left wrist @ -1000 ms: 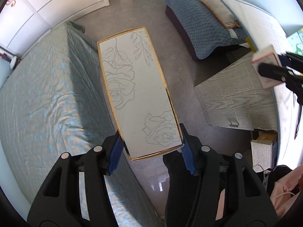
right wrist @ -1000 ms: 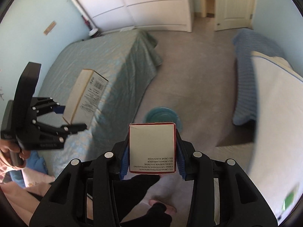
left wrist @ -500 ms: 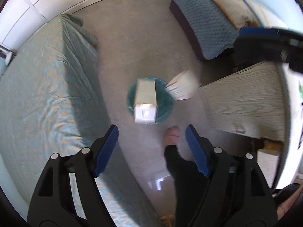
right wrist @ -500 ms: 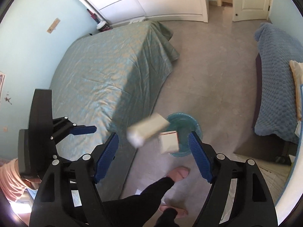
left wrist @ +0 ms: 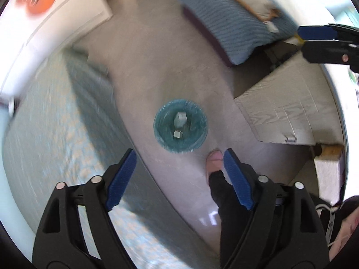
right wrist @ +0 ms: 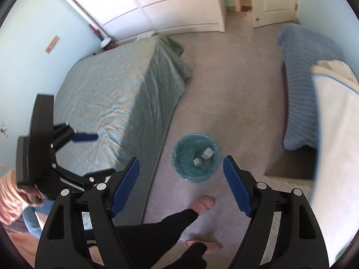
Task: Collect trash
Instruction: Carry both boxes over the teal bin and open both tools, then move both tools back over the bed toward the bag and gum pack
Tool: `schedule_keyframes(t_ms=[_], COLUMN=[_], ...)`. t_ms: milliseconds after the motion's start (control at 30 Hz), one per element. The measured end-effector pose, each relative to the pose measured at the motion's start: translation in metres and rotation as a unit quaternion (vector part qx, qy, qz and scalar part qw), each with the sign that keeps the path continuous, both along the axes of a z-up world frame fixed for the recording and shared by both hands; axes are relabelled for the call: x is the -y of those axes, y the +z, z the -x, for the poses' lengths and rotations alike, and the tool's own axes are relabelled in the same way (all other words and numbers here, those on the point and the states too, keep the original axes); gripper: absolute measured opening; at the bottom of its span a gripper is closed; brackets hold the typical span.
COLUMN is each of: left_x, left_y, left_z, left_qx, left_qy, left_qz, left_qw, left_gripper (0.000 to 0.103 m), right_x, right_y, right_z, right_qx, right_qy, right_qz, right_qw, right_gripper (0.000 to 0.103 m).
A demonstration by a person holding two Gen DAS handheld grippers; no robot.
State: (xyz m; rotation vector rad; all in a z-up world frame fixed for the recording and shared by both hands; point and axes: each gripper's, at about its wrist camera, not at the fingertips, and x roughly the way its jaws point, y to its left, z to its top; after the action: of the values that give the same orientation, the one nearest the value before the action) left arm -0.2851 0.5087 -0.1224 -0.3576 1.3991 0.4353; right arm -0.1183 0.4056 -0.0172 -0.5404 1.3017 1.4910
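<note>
Both boxes are down! A second ago you had the long flowered carton clamped in your left gripper [left wrist: 179, 163] and the small red-edged box in your right gripper [right wrist: 181, 172]; now both sets of fingers have nothing between them. The left fingers [left wrist: 122, 179] are opening further at this moment, with only floor and bin showing in the gap, and the right fingers [right wrist: 235, 183] stand wide apart, empty too.

Look down the left view: the teal bin [left wrist: 180, 126] sits on the floor [left wrist: 157, 67] beyond your fingertips, framed in the gap between them, and the two boxes [left wrist: 179, 124] lie inside it, one just above the other. From the right view the same bin [right wrist: 195, 158] lies just ahead of the open fingers, again in the gap, with the pair of boxes [right wrist: 203, 157] side by side at its bottom. Your foot [right wrist: 203, 204] is planted just beside the bin, and the bed [right wrist: 116, 103] with the green cover runs along the left.

I'd judge this drop finished: both pieces are binned, both grippers are free. No more trash shows on the bed or floor in these views, so you would need to look elsewhere.
</note>
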Motion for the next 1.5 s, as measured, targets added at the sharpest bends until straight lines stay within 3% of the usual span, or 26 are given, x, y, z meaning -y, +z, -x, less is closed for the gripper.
schedule_keyframes(t_ms=[167,433,600,900,1100,1267,1500], left_x=[0.036,0.111,0.177,0.269,0.310,0.338,0.350], left_y=[0.023,0.041,0.048,0.060,0.054,0.040,0.013], left_z=[-0.047,-0.135,-0.182,-0.256,-0.302,-0.340,-0.389], left_qx=[0.017,0.042,0.052,0.060,0.049,0.030,-0.002], left_qy=[-0.121,-0.264,-0.327,-0.386,-0.388,-0.387,-0.360], left_qz=[-0.039,-0.047,-0.059,-0.061,-0.052,-0.045,-0.016], left_qw=[0.9917,0.9625,0.9419,0.9187,0.9189,0.9204,0.9330], left_gripper=[0.080,0.081,0.081,0.083,0.083,0.083,0.083], right_x=[0.067,0.212,0.303,0.415,0.470,0.490,0.493], right_y=[0.013,0.019,0.018,0.011,-0.012,-0.033,-0.061], right_z=[-0.033,-0.092,-0.123,-0.184,-0.228,-0.258,-0.289], right_qx=[0.031,0.070,0.090,0.132,0.117,0.111,0.102], right_qy=[-0.053,-0.194,-0.265,-0.314,-0.331,-0.321,-0.289], right_qz=[0.001,0.028,0.047,0.072,0.084,0.094,0.103], right_qw=[0.998,0.978,0.959,0.937,0.933,0.936,0.946], right_gripper=[0.079,0.080,0.080,0.080,0.080,0.080,0.080])
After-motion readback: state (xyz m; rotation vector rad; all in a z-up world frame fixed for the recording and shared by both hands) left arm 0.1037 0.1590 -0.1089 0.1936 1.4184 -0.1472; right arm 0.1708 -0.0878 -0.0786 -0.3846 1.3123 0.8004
